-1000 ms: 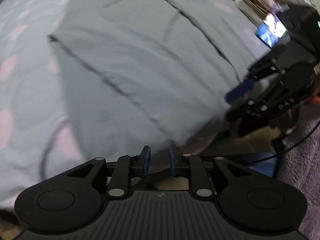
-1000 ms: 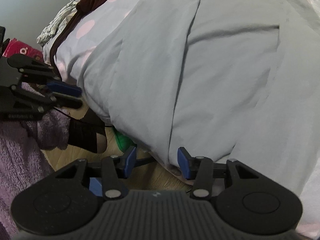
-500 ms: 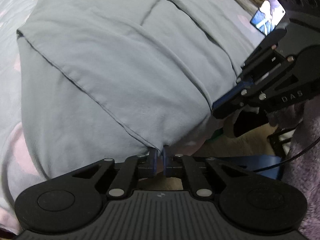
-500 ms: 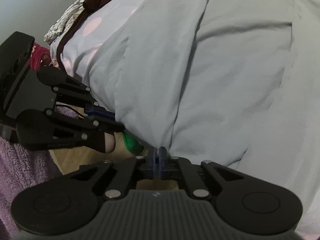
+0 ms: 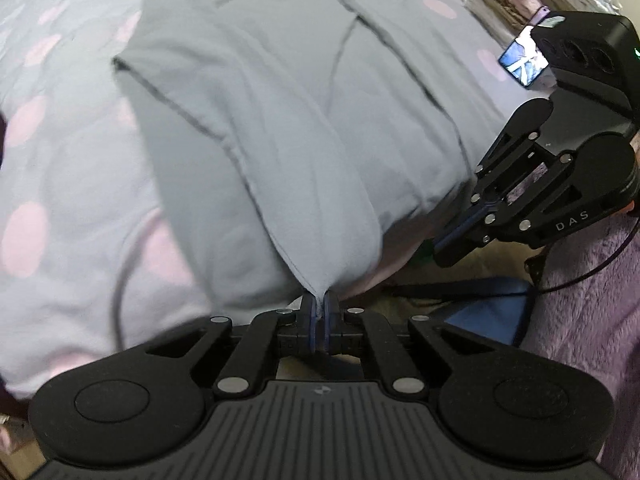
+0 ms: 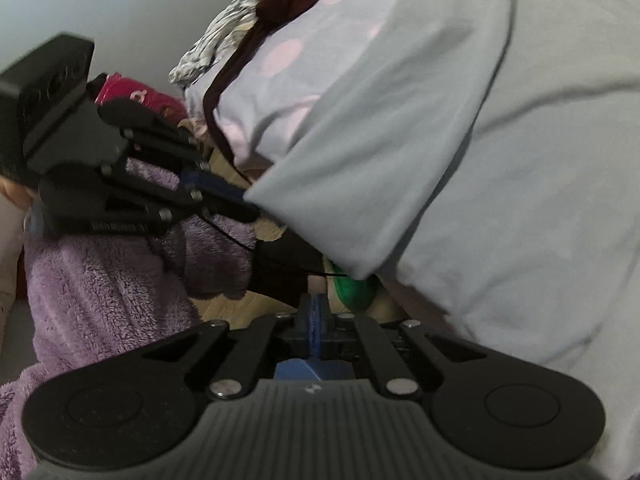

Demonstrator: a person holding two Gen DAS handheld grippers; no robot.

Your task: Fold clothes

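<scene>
Left gripper (image 5: 319,312): jaws pressed together, pinching a corner of the grey garment (image 5: 288,120)
Right gripper (image 6: 316,312): jaws pressed together; no cloth visible between them in its own view; the left view cannot settle it
Grey garment: spread on the bed (image 5: 60,168), near hem hanging over the bed's near edge
Writing: "DAS" on the right gripper's body (image 5: 573,216)
</scene>
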